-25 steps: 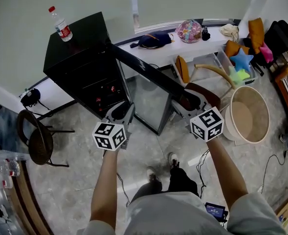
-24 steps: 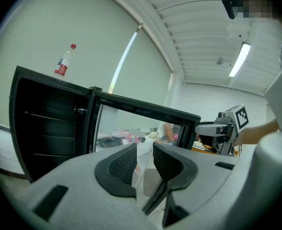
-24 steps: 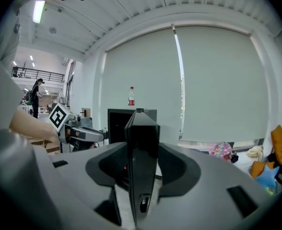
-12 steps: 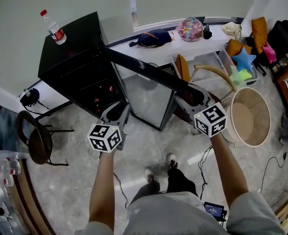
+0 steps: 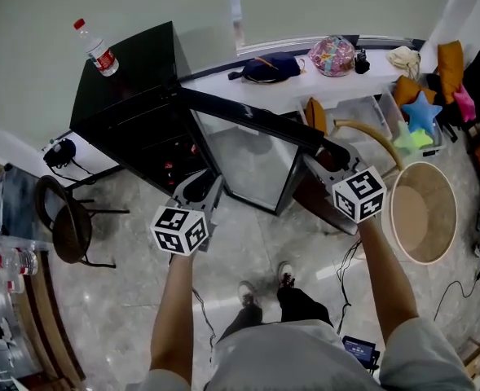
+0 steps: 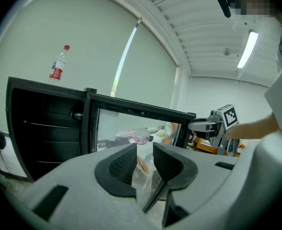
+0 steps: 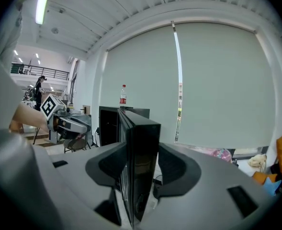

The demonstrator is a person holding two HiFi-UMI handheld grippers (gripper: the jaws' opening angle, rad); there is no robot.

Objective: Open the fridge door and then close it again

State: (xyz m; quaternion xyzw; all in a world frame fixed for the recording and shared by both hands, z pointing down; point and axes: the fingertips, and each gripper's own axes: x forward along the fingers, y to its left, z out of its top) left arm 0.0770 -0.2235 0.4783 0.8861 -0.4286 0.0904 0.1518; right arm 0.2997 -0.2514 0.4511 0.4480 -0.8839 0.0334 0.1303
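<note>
A black mini fridge (image 5: 129,104) stands by the wall with its glass door (image 5: 256,125) swung wide open. In the right gripper view the door's free edge (image 7: 141,138) stands between the jaws, and my right gripper (image 7: 143,150) is shut on it; in the head view the right gripper (image 5: 331,157) sits at the door's outer end. My left gripper (image 5: 197,187) hovers in front of the open cabinet, touching nothing. Its pads (image 6: 126,159) stand a narrow gap apart with nothing between them. A plastic bottle (image 5: 97,47) stands on the fridge top.
A round stool (image 5: 64,230) is left of the fridge. A big wooden tub (image 5: 423,210) sits on the floor at right. Bags and toys lie on the white window ledge (image 5: 297,88) behind the door. Cables trail by the person's feet (image 5: 264,287).
The door's free edge has swung further right, away from the cabinet, with the right gripper moving along on it. The left gripper has shifted slightly.
</note>
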